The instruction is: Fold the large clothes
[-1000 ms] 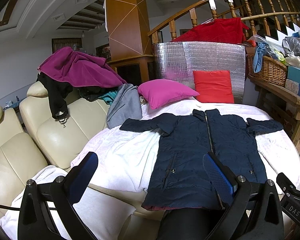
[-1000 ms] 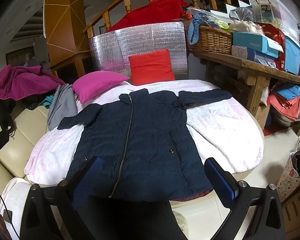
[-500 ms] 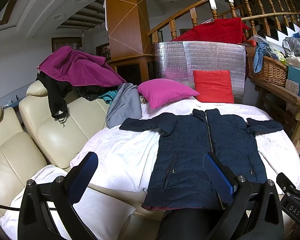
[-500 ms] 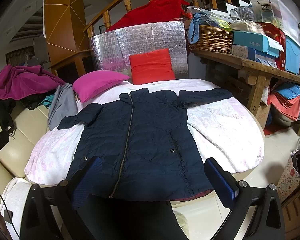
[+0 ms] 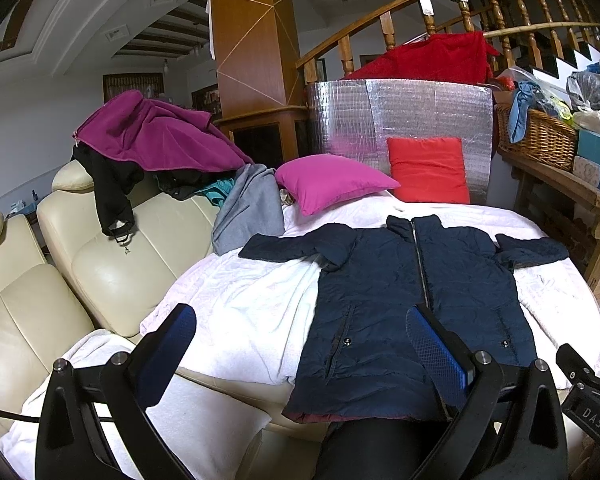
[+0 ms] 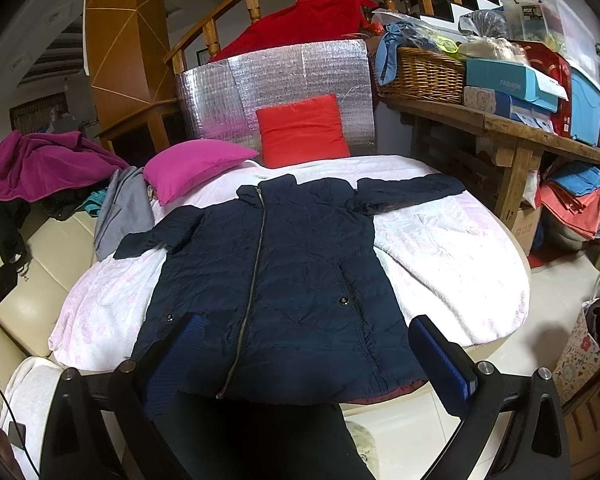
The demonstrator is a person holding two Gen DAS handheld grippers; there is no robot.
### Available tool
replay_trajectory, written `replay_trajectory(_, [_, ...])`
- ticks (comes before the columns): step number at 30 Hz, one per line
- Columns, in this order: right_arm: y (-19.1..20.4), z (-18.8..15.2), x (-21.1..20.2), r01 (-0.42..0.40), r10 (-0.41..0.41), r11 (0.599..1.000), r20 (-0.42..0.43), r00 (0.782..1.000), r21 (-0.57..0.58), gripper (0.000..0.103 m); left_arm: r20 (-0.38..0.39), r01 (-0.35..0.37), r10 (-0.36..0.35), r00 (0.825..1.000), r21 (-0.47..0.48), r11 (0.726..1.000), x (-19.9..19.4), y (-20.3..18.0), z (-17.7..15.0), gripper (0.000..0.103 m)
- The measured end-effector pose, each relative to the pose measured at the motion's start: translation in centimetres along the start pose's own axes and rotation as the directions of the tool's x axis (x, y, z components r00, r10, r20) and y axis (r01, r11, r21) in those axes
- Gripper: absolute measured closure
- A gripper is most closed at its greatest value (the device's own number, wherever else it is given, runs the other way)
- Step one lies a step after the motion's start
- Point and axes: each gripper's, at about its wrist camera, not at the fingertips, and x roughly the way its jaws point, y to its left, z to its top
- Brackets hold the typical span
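Wicker basket (image 6: pixel 424 74) holds blue cloth (image 6: pixel 388 50); navy jacket (image 6: pixel 276 276) flat; untouched

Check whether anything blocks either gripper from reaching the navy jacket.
Nothing visible does. The navy jacket lies flat and uncovered on the white blanket, directly ahead of the open left gripper and right gripper; the pillows sit beyond its collar.

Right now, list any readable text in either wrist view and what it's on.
"FASHION": side of the teal box on the wooden shelf, right wrist view.
"DAS": black mount at the lower right edge of the left wrist view; possibly cut off.
Label on the clear storage bin: too blurred to read.
Print on the red box: too small to read.
Navy jacket: no visible text.
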Motion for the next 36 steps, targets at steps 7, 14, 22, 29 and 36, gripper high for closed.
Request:
replay_trajectory(7, [-2.6,3.2,1.7,-0.004,0.003,1.0,0.027,1.0,0.028,0.0,-0.102,0.079,-0.082,0.991,-0.032,0.996,5.6,-1.2,3.3,0.0])
replay_trajectory(14, [-10.4,10.0,8.6,-0.076,0.07,0.986,0.046,0.996,0.15,0.0,-0.258,0.015,-0.018,0.966,-0.012,1.0,19.3,-7.3,6.3,0.0])
replay_trajectory(22, [-22.9,15.1,25.8,-0.181,0.208,0.879,-0.012,0.978,0.442,0.0,-0.428,-0.038,0.039,0.903,0.01,0.999,34.1,-14.2,3.3,0.0])
replay_trajectory(29, [-32.8,15.6,40.9,-0.178,0.284,0.674,-0.03,0.958,0.717,0.009,-0.499,-0.051,0.064,0.864,0.039,0.998,42.3,-18.2,0.8,0.0])
replay_trajectory(36, [-38.5,14.6,49.8,-0.015,0.174,0.576,-0.105,0.979,0.817,0.028,-0.487,-0.012,0.066,0.871,0.113,0.994,44.3,-20.0,0.9,0.0])
